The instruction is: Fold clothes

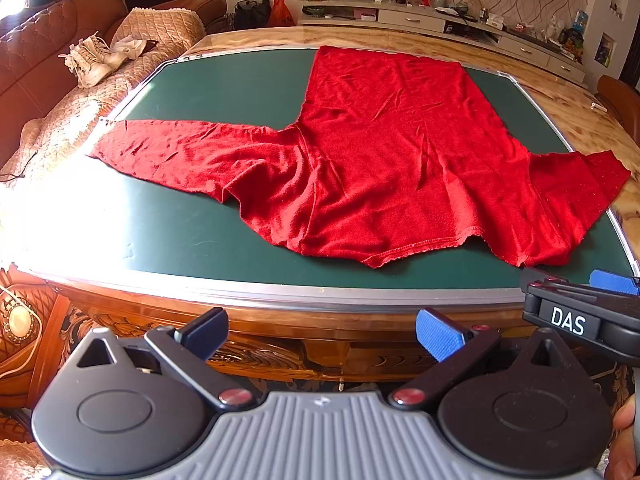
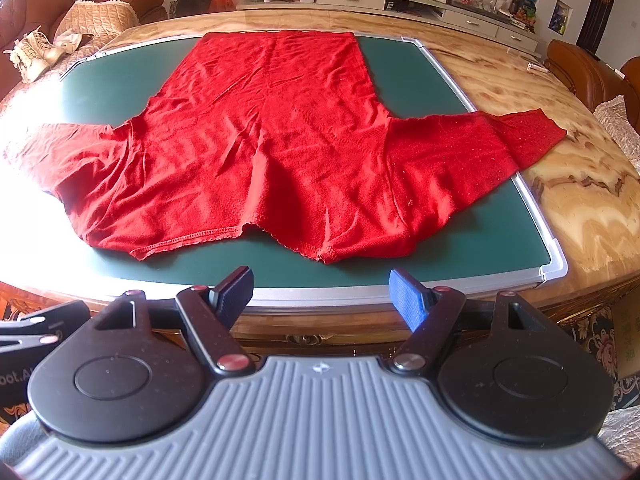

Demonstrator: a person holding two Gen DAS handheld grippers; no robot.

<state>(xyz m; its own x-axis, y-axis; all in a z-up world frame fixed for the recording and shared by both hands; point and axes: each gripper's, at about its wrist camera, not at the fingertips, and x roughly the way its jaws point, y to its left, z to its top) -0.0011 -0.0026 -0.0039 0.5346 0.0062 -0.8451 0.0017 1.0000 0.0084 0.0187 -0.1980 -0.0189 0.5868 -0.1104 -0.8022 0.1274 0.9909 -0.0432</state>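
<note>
A red long-sleeved knit top lies spread flat on a green mat, neckline toward me, hem at the far side, sleeves out to left and right. It also shows in the right wrist view on the mat. My left gripper is open and empty, held below the table's near edge, apart from the top. My right gripper is open and empty just before the mat's near edge, close to the neckline. The right gripper also shows at the right of the left wrist view.
The mat lies on a marble-topped wooden table. A brown sofa with a quilted cover and white shoes stands at the left. A cluttered low cabinet runs along the back wall. Chairs stand at the right.
</note>
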